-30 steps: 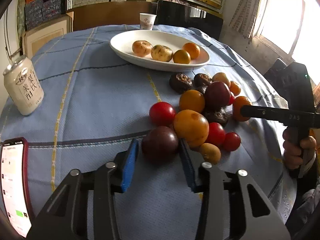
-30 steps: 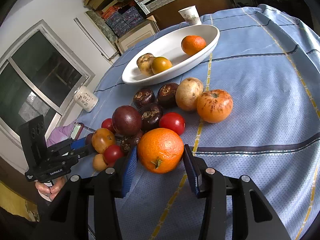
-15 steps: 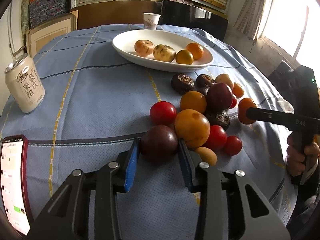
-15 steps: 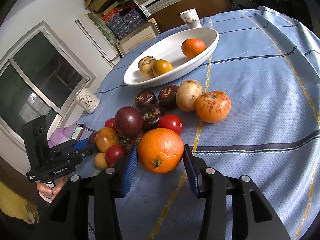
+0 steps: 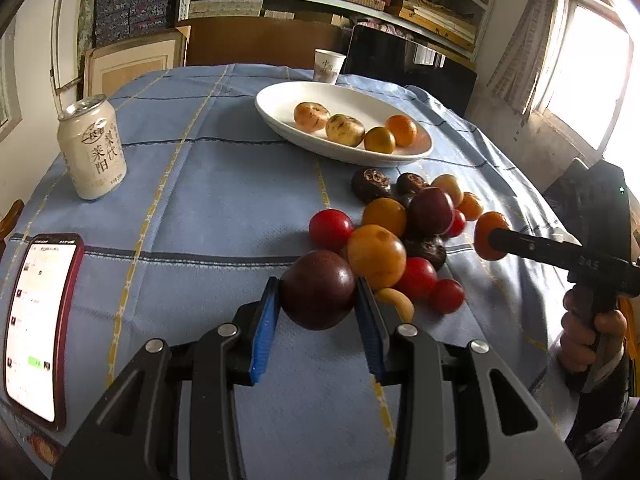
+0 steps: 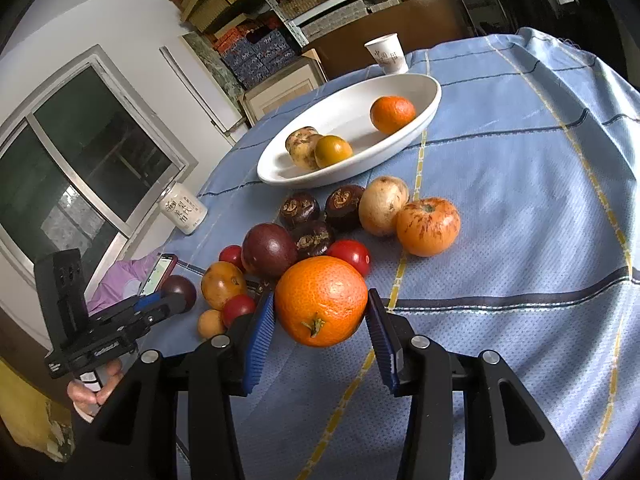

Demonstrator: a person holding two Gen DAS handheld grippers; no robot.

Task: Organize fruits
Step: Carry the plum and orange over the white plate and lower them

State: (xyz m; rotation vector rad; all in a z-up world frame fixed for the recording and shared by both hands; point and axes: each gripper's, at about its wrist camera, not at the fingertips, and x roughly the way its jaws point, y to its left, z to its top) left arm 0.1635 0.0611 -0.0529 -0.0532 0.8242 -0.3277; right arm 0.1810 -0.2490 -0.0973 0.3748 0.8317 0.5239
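My left gripper [image 5: 317, 282] is shut on a dark purple round fruit [image 5: 316, 300], both blue pads pressing its sides, just in front of the fruit pile [image 5: 400, 240] on the blue cloth. In the right wrist view the same fruit [image 6: 181, 285] shows at that gripper's tip [image 6: 176, 302]. My right gripper [image 6: 320, 296] is shut on a large orange [image 6: 320, 304] at the near edge of the pile; the left wrist view shows this orange [image 5: 482, 232] held at the right. A white oval dish [image 5: 276, 98] farther back holds several fruits.
A white drink can [image 5: 94, 148] stands at the left and a lit phone [image 5: 38, 320] lies near the left table edge. Behind the dish stands a paper cup [image 5: 329, 65]. Shelves and boxes fill the background. A striped orange fruit [image 6: 428, 226] lies right of the pile.
The left jaws have closed onto the purple fruit and raised it slightly off the cloth. The right gripper holds the orange as before, almost still.
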